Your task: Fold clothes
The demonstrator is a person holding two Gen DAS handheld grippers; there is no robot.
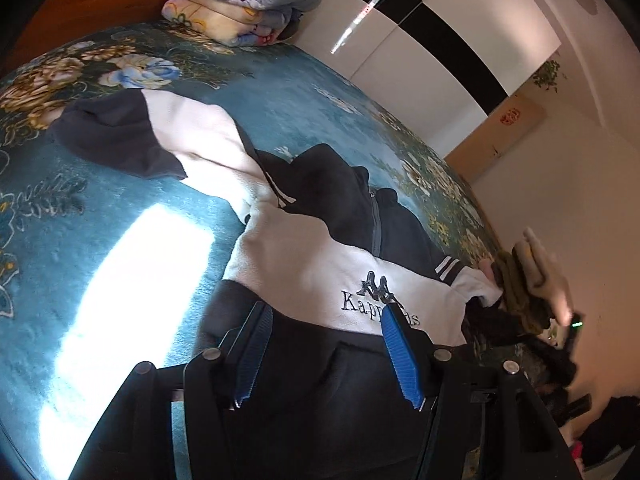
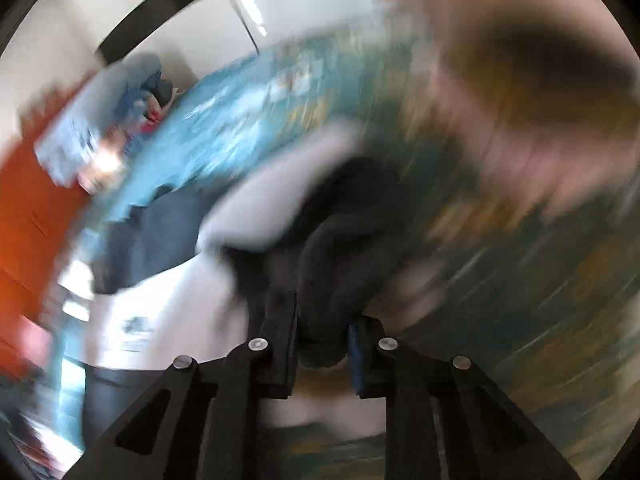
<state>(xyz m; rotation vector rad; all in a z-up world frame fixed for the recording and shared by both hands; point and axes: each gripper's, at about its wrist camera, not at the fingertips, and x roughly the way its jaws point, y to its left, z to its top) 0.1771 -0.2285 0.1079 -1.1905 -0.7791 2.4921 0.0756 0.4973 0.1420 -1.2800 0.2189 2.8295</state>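
Observation:
A black and white sweatshirt [image 1: 304,256] with a Kappa logo lies face up on a teal floral bedspread [image 1: 120,220]. One sleeve stretches to the upper left, its dark cuff [image 1: 108,132] flat on the bed. My left gripper [image 1: 324,320] is open, hovering over the dark hem. The right wrist view is motion-blurred. There my right gripper [image 2: 322,320] is shut on the dark cuff [image 2: 340,264] of the other sleeve, lifted off the bed.
Folded quilts [image 1: 240,0] are stacked at the head of the bed by the orange headboard. A pile of olive and pink clothes [image 1: 528,280] sits at the bed's right edge. White and black wardrobe doors [image 1: 420,40] stand behind.

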